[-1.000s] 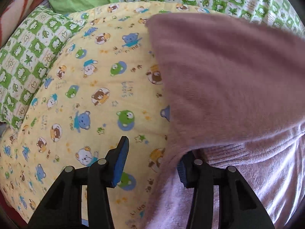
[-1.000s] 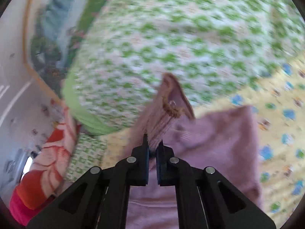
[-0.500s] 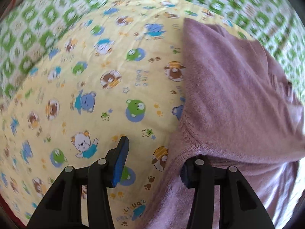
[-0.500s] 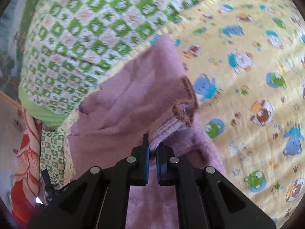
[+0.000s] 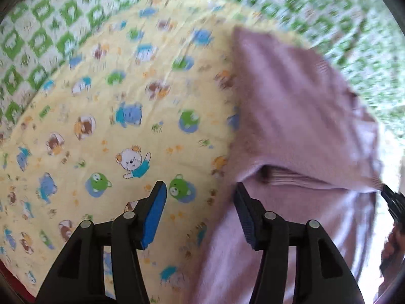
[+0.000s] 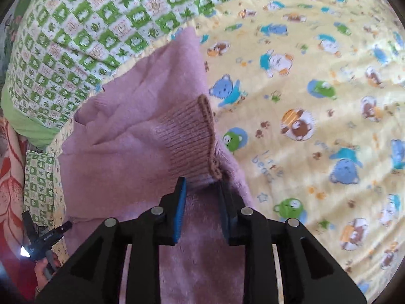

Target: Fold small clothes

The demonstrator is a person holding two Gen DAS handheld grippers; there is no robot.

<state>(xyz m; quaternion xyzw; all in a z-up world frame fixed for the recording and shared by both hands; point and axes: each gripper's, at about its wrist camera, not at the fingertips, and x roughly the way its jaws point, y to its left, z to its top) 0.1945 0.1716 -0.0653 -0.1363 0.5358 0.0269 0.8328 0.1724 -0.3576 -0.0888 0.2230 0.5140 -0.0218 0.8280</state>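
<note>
1. Knitwear: a mauve sweater (image 6: 131, 136) of soft, fuzzy knit is laid folded over itself, filling centre and lower left of the right wrist view. In the left wrist view it (image 5: 298, 116) covers the right half of the frame, blurred.
2. Ribbed cuff (image 6: 189, 136) with a brown rolled edge is seen at frame centre, just above the right gripper's fingertips, resting on the sweater body.
3. Right gripper (image 6: 202, 197): jaws are opening, a moderate gap is shown; the knit fold below the cuff lies between the blue pads, not visibly pinched.
4. Left gripper (image 5: 200, 200): jaws are opening, set wide; the right finger is at the sweater's edge, the left finger is over the bedding. Nothing is gripped.
5. Yellow quilt (image 6: 316, 101), thin and wrinkled cotton-like fabric, is printed with cartoon bears in blue, green, brown and white. "little bears" can be read at centre right of the right wrist view.
6. Green-and-white checked cover (image 6: 76, 38) is seen at upper left, beyond the sweater; its small print cannot be read.
</note>
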